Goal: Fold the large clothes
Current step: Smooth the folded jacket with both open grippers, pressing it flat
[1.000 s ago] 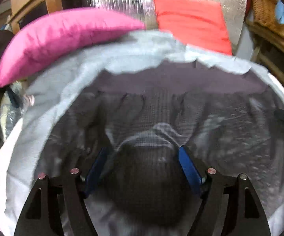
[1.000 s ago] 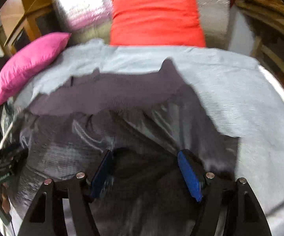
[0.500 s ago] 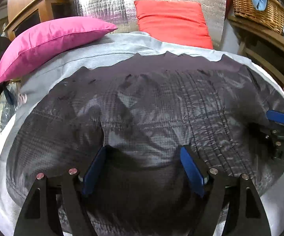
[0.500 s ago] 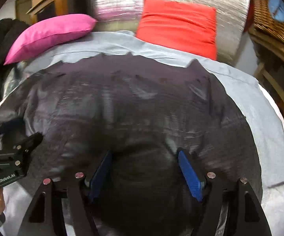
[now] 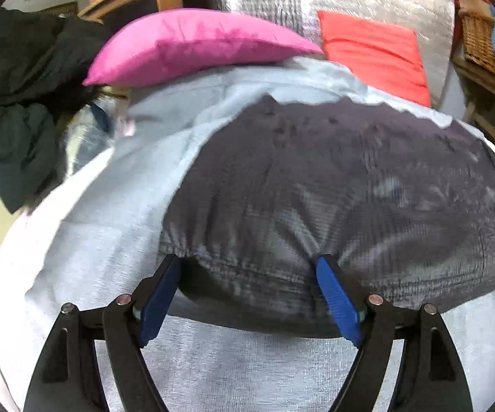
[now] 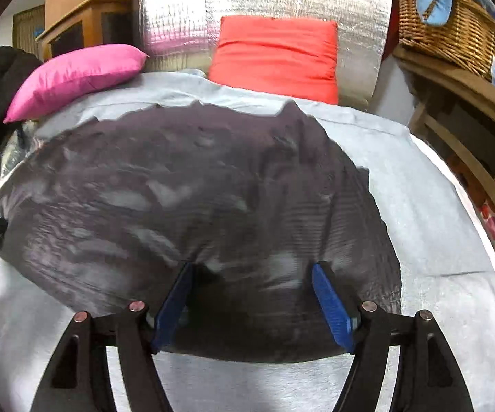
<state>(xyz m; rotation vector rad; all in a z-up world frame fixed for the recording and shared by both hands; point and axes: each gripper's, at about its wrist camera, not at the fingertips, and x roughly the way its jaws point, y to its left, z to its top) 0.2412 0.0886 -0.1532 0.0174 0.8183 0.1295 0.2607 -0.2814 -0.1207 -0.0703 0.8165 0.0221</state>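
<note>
A dark grey quilted garment (image 5: 333, 185) lies spread across a pale grey bed cover (image 5: 110, 226), its far edge running toward the pillows and its near, gathered edge turned toward both cameras.

In the left wrist view, the left gripper (image 5: 249, 274) stands with its jaws spread wide, and they have just been opening further. The garment's gathered near hem lies between the two blue pads (image 5: 336, 295); it reaches from one pad to the other and bulges toward the camera between them. Whether the pads press on the cloth or merely flank it cannot be told, as the picture is blurred there. The garment extends mostly to the right of this gripper, with bare cover to its left.

In the right wrist view, the right gripper (image 6: 250, 281) also has its jaws wide apart, with the near edge of the same garment (image 6: 196, 192) lying between its blue pads (image 6: 331, 305). Here too a grip cannot be told from a loose straddle. The cloth spreads mostly leftward from this gripper.

A pink pillow (image 6: 75, 75) and a red pillow (image 6: 274, 55) sit beyond the garment at the head of the bed.
</note>
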